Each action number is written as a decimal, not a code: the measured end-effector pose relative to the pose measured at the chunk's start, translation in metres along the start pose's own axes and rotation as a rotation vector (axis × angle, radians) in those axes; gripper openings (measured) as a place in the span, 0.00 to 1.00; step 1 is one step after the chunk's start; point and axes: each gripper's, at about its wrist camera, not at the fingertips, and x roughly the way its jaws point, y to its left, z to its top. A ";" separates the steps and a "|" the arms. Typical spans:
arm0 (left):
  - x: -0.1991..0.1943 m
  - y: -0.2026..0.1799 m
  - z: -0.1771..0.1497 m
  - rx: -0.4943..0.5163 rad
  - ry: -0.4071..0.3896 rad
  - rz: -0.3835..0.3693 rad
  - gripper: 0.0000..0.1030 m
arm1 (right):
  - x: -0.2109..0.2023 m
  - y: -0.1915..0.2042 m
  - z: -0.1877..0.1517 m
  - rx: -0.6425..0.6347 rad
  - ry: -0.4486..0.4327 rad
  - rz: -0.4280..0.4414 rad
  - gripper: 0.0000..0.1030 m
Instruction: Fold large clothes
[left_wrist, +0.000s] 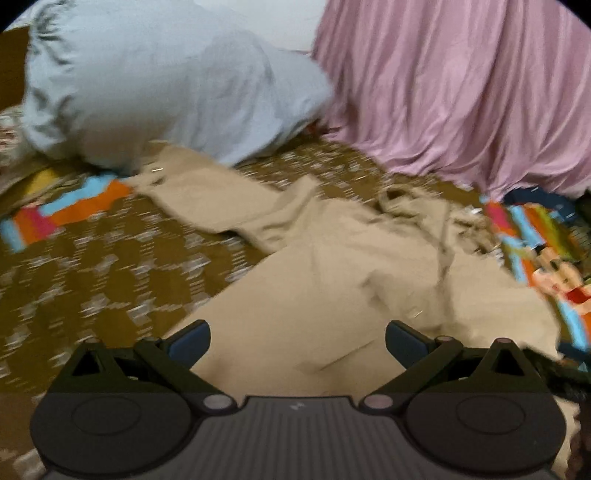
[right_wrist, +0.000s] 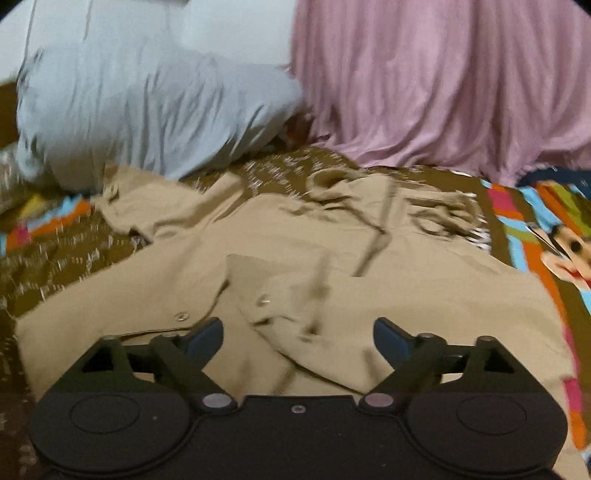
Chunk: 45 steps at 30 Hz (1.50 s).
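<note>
A large tan button-up shirt (left_wrist: 332, 266) lies spread on a brown patterned bedsheet (left_wrist: 92, 266), one sleeve stretched toward the upper left. My left gripper (left_wrist: 297, 341) is open and empty just above the shirt's lower part. In the right wrist view the same shirt (right_wrist: 406, 295) fills the middle, with its buttons and collar showing. My right gripper (right_wrist: 297, 339) is open and empty over the shirt's button placket. Both views are blurred.
A light blue pillow (left_wrist: 159, 92) lies at the back left and a pink draped cloth (left_wrist: 461, 92) at the back right. A colourful cartoon-print sheet (right_wrist: 554, 251) shows at the right. The pillow (right_wrist: 147, 110) touches the shirt's sleeve end.
</note>
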 end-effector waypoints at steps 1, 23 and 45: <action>0.009 -0.009 0.004 -0.004 -0.010 -0.032 1.00 | -0.007 -0.018 0.000 0.028 -0.003 -0.016 0.98; 0.144 -0.148 -0.002 0.225 0.026 -0.134 0.08 | 0.131 -0.288 0.035 0.440 0.136 -0.205 0.18; 0.111 -0.060 -0.006 -0.093 0.065 -0.138 0.78 | 0.018 -0.262 -0.002 0.205 0.051 -0.201 0.58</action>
